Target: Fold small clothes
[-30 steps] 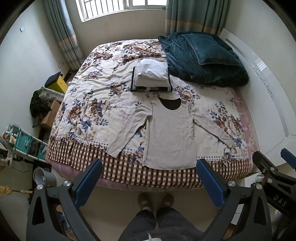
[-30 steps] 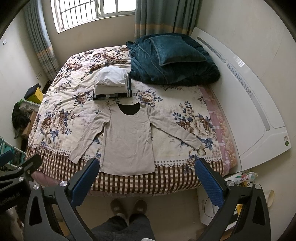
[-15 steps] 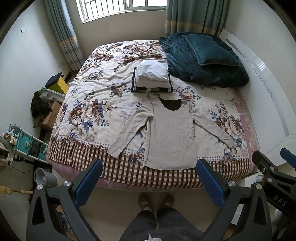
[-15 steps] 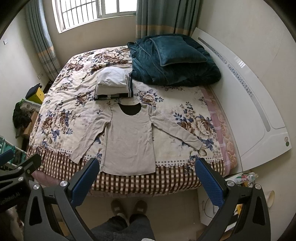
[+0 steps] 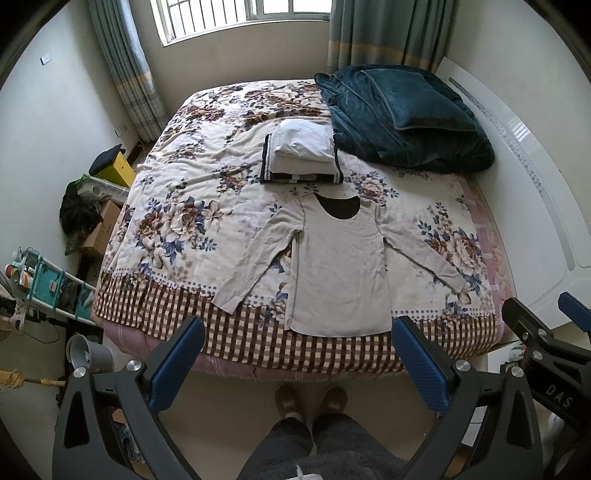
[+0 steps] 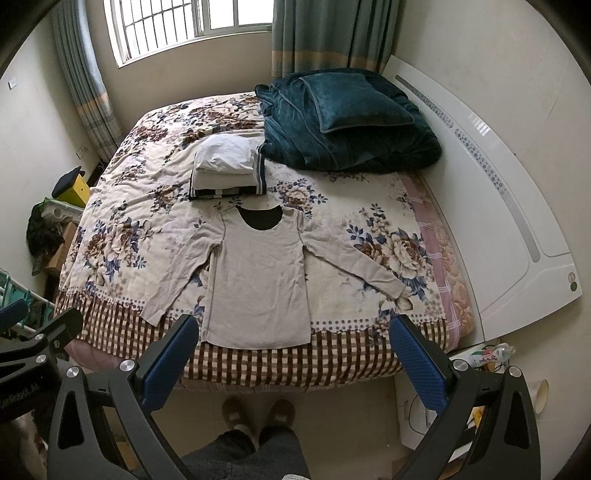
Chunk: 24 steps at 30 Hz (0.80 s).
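Soft daylight pours through the window (image 5: 236, 22) at twelve o'clock, leaving muted shadows; heavy fisheye bending curves the walls, and black vignetting darkens every corner of both sharp views.

Barred window (image 5: 236, 18) daylit, striped curtains (image 5: 122, 62), pale walls, floral bed (image 5: 207, 192), white headboard (image 6: 491, 192).

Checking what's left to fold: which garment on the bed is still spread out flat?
The beige long-sleeved shirt near the bed's foot edge: both sleeves lie splayed out, unlike the folded white clothes stacked behind its collar.
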Each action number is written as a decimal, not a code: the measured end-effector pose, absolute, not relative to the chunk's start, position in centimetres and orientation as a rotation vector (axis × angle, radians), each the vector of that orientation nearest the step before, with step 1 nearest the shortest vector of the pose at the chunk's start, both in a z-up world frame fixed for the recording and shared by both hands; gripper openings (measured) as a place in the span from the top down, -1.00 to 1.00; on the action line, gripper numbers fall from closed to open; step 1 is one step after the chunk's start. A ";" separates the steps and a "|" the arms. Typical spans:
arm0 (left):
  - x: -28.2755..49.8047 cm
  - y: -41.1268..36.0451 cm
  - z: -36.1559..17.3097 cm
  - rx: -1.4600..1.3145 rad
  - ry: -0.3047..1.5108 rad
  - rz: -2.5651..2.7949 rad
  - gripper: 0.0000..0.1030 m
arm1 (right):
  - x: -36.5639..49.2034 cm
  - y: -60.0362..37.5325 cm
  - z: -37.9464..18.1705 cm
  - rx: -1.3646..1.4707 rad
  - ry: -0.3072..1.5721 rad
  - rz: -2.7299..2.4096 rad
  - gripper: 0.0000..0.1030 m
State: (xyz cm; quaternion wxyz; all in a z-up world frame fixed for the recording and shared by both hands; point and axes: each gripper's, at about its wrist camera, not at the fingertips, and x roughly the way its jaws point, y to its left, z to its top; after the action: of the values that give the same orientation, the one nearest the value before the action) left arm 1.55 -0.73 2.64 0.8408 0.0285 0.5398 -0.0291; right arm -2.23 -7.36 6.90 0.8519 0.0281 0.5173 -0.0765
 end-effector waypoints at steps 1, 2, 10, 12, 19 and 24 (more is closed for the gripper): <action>1.5 -0.7 2.6 0.059 1.140 -0.060 -1.00 | -2.4 -7.5 7.0 0.061 1.089 -0.159 -1.00; 1.5 -0.7 2.6 0.058 1.140 -0.060 -1.00 | -2.5 -7.5 7.0 0.061 1.089 -0.158 -1.00; 1.3 -1.3 2.6 0.058 1.145 -0.072 -1.00 | -2.8 -7.6 7.0 0.058 1.089 -0.157 -1.00; 1.5 -1.7 2.6 0.055 1.151 -0.073 -1.00 | -2.8 -7.7 7.0 0.065 1.093 -0.153 -1.00; 2.3 -2.0 1.0 0.080 1.120 -0.050 -1.00 | -2.4 -8.4 5.7 0.108 1.114 -0.173 -1.00; 5.5 -1.7 -3.2 0.135 1.084 -0.034 -1.00 | -0.1 -10.4 1.8 0.190 1.152 -0.259 -1.00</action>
State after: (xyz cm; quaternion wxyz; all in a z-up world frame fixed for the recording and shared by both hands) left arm 5.54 -1.67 -3.18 0.8543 0.0640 0.5156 -0.0162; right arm -0.13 -10.37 1.77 0.8264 0.0893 0.5424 -0.1217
